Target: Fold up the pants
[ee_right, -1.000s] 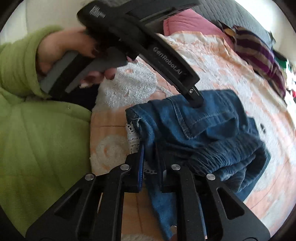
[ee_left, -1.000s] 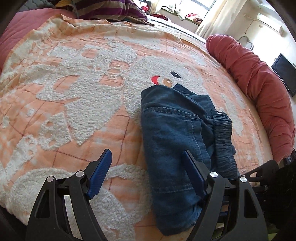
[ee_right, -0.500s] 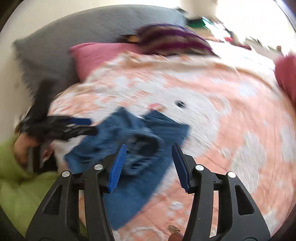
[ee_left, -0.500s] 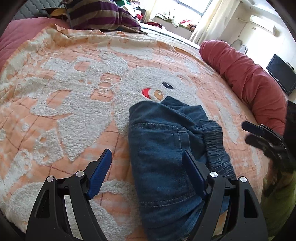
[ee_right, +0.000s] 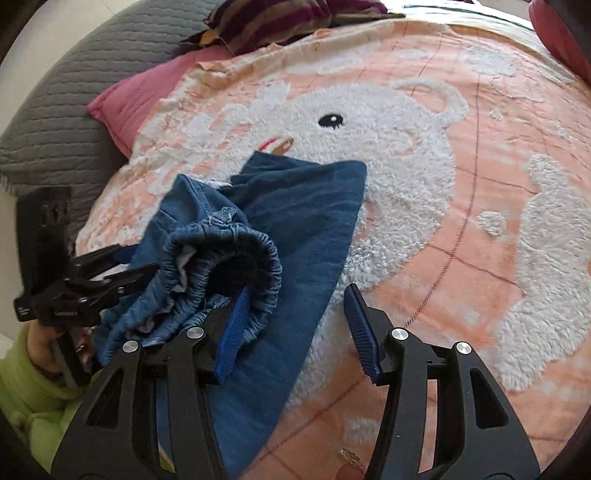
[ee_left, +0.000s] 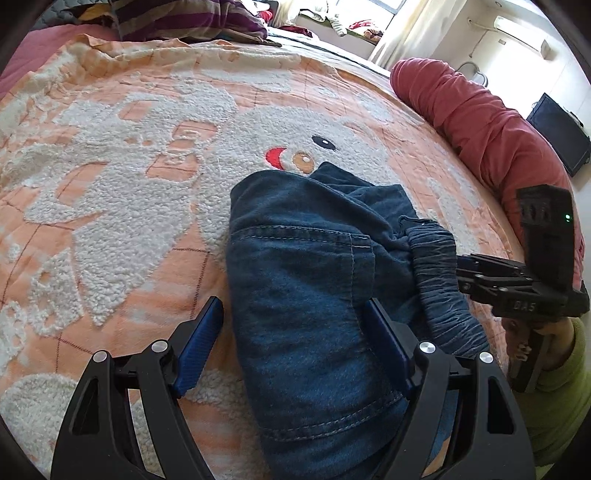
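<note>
denim pants (ee_right: 295, 236) under both down-tilted grippers, right gripper (ee_right: 295, 328) perhaps clear

Bright window daylight, sharp focus, fisheye-curved edges

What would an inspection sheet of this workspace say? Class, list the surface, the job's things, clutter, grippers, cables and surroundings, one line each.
Surface: peach blanket with a white fleecy animal figure, spread over the bed.
Job's things: blue denim pants folded into a bundle, elastic waistband bunched on top.
Clutter: striped cloth, pink pillow, red bolster.
Grippers: left gripper open, straddling the pants; right gripper open, having just been opening, nothing pinched.
Cables: nothing seen.
Surroundings: grey quilted headboard, curtain, dark screen.
</note>
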`<state>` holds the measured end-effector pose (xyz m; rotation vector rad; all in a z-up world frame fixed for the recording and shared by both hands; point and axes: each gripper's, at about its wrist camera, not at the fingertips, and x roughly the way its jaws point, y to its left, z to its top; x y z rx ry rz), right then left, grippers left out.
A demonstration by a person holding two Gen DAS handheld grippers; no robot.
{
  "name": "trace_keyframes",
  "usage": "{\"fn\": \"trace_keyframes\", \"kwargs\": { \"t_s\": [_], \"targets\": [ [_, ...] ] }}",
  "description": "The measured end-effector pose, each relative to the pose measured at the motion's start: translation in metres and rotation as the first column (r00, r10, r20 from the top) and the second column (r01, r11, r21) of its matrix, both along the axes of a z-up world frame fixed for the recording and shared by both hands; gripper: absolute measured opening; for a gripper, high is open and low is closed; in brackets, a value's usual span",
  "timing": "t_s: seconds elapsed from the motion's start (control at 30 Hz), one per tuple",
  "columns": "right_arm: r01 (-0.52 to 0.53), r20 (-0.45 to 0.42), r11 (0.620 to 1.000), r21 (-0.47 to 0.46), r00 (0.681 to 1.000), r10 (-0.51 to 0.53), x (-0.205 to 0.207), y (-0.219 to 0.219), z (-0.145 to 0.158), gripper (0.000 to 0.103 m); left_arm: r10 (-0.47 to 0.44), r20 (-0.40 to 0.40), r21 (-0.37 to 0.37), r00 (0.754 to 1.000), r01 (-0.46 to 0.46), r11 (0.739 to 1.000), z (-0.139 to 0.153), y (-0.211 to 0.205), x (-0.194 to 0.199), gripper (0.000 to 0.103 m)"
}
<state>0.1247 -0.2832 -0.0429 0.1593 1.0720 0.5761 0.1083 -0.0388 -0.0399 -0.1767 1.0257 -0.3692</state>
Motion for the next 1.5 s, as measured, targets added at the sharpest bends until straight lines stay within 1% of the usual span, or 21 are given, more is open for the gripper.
{"fn": "trace_keyframes", "kwargs": {
  "t_s": [0.17,0.23,0.37,0.4,0.43,0.47,0.5,0.53,0.57,0.63,0.77,0.83,1.03,1.17,1.27,1.37,1.5],
  "targets": [
    [-0.018,-0.007,1.000,0.004,1.000,0.018,0.006,0.002,-0.004,0.047,-0.014,-0.001,0.002,1.000,0.014,1.000,-0.001,-0.005,0.003,0.077],
    [-0.027,0.004,1.000,-0.006,1.000,0.027,0.007,0.005,-0.005,0.048,-0.022,0.000,0.000,1.000,0.022,1.000,-0.002,-0.008,0.004,0.077],
    [-0.045,0.042,0.998,-0.033,0.998,0.047,0.003,0.011,-0.004,0.047,-0.013,0.000,-0.011,1.000,0.013,1.000,-0.002,-0.009,0.007,0.076],
    [-0.047,0.047,0.998,-0.031,0.998,0.049,0.002,0.010,-0.004,0.044,-0.015,0.000,-0.011,1.000,0.015,1.000,-0.002,-0.009,0.006,0.074],
    [-0.057,0.051,0.998,-0.017,0.997,0.057,0.002,0.011,-0.003,0.033,-0.017,0.002,-0.014,1.000,0.017,1.000,-0.001,-0.010,0.006,0.070],
    [-0.074,0.067,0.997,-0.010,0.995,0.075,0.000,0.014,-0.001,0.029,-0.018,0.005,-0.016,1.000,0.018,1.000,0.000,-0.010,0.005,0.068],
    [-0.087,0.085,0.996,-0.019,0.992,0.088,-0.002,0.018,0.001,0.020,-0.019,0.008,-0.013,1.000,0.020,1.000,0.000,-0.011,0.004,0.065],
    [-0.099,0.115,0.994,-0.044,0.988,0.103,-0.006,0.024,0.005,0.015,-0.021,0.013,-0.008,1.000,0.022,1.000,0.001,-0.012,0.003,0.061],
    [-0.104,0.139,0.993,-0.060,0.984,0.112,-0.009,0.027,0.008,0.013,-0.020,0.018,-0.004,1.000,0.020,1.000,0.003,-0.013,0.002,0.059],
    [-0.103,0.186,0.992,-0.078,0.976,0.116,-0.012,0.030,0.018,0.007,-0.009,0.031,-0.017,0.999,0.010,1.000,0.007,-0.011,0.000,0.049],
    [-0.121,0.251,0.990,-0.078,0.958,0.137,-0.012,0.036,0.034,0.007,-0.004,0.055,-0.035,0.998,0.006,0.999,0.017,-0.007,0.001,0.042],
    [-0.127,0.280,0.988,-0.089,0.949,0.147,-0.006,0.042,0.041,0.007,-0.001,0.071,-0.031,0.997,0.003,1.000,0.023,-0.006,0.004,0.040],
    [-0.115,0.333,0.990,-0.084,0.933,0.136,0.026,0.053,0.056,0.007,0.039,0.124,-0.026,0.992,-0.036,0.999,0.043,0.002,0.028,0.040],
    [-0.102,0.361,0.990,-0.095,0.924,0.129,0.047,0.059,0.063,0.007,0.051,0.167,0.009,0.985,-0.054,0.999,0.052,0.003,0.047,0.040],
    [-0.088,0.367,0.991,-0.102,0.923,0.120,0.061,0.061,0.063,0.007,0.057,0.186,0.022,0.981,-0.062,0.998,0.054,0.002,0.061,0.040],
    [-0.073,0.364,0.991,-0.116,0.925,0.110,0.071,0.062,0.057,0.007,0.063,0.189,0.023,0.980,-0.068,0.997,0.051,0.002,0.072,0.040],
    [-0.056,0.325,0.990,-0.130,0.941,0.096,0.080,0.062,0.041,0.007,0.070,0.167,0.029,0.983,-0.076,0.997,0.038,0.003,0.081,0.040]
  ]
}}
